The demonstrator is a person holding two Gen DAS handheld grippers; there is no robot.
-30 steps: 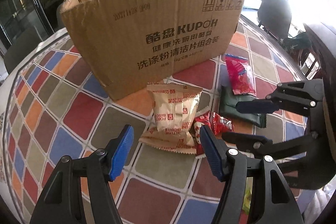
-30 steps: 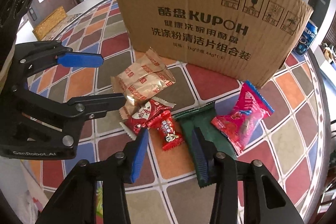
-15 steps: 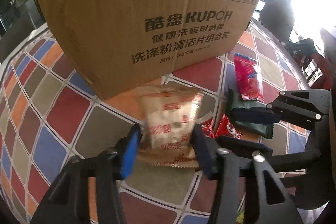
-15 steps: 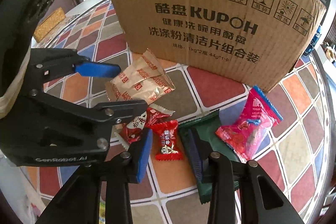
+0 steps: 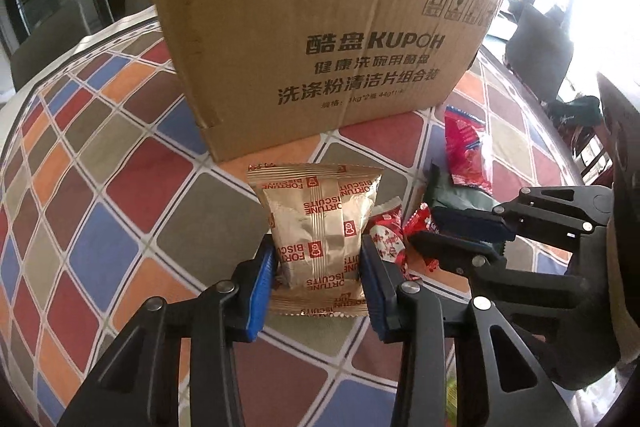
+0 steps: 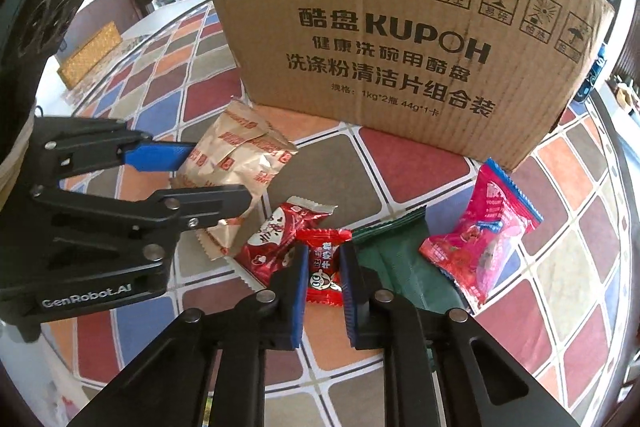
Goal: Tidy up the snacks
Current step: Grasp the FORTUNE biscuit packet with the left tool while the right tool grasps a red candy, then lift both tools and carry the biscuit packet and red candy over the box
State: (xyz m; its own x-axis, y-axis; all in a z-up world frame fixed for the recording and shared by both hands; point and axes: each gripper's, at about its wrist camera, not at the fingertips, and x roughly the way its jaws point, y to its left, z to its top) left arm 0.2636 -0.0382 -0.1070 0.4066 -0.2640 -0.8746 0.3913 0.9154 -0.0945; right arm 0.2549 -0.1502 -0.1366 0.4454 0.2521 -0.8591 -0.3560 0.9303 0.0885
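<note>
The left claw (image 5: 318,263) has just been closing and now pinches a gold Fortune Biscuits packet (image 5: 320,223), which stands up between its blue pads over a second, flat gold packet (image 5: 320,305) on the table (image 5: 120,187). The right claw (image 6: 324,277) has just been closing and grips a small red candy (image 6: 325,267) lying among a red-and-white candy (image 6: 276,239), a green packet (image 6: 394,259) and a pink yogurt snack (image 6: 480,239). Risks: the puffy biscuit packet may slip or crush, and the candy's neighbour overlaps it and could be dragged along. The cardboard box (image 5: 320,39) stands just behind the snacks, toward the table's far edge; its inside is hidden.
</note>
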